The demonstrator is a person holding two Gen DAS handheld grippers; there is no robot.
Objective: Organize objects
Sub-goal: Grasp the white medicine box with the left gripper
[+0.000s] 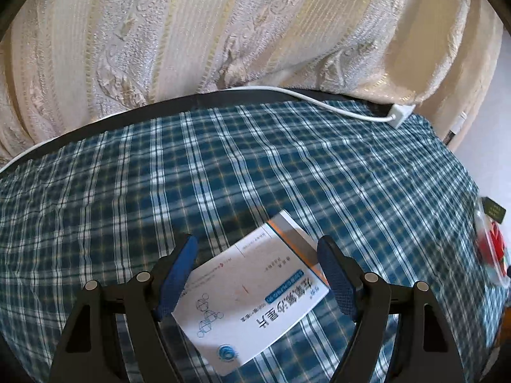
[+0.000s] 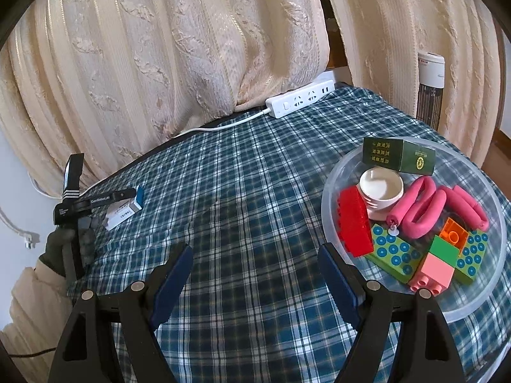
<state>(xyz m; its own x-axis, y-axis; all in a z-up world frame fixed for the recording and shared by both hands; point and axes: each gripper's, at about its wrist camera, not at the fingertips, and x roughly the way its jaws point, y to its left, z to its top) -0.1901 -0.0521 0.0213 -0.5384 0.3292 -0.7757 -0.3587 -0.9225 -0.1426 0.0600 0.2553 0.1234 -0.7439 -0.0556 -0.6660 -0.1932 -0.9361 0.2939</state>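
A white medicine box [image 1: 252,300] with blue print lies flat on the blue plaid cloth between the spread fingers of my left gripper [image 1: 257,249], which is open around it without gripping. The right wrist view shows the same box [image 2: 123,212] at far left with the left gripper [image 2: 127,196] over it. My right gripper [image 2: 255,255] is open and empty above the cloth. To its right, a clear round tray [image 2: 332,191] holds a green box [image 2: 399,154], a white cup [image 2: 380,186], a pink grip ring [image 2: 431,207], a red brick [image 2: 354,220] and several toy bricks.
A white power strip [image 2: 300,99] with its cable lies at the table's back edge against cream curtains [image 2: 159,48]; its end shows in the left view [image 1: 400,113]. A heater [image 2: 431,86] stands beyond the table at the right. The tray's edge [image 1: 491,245] shows at far right.
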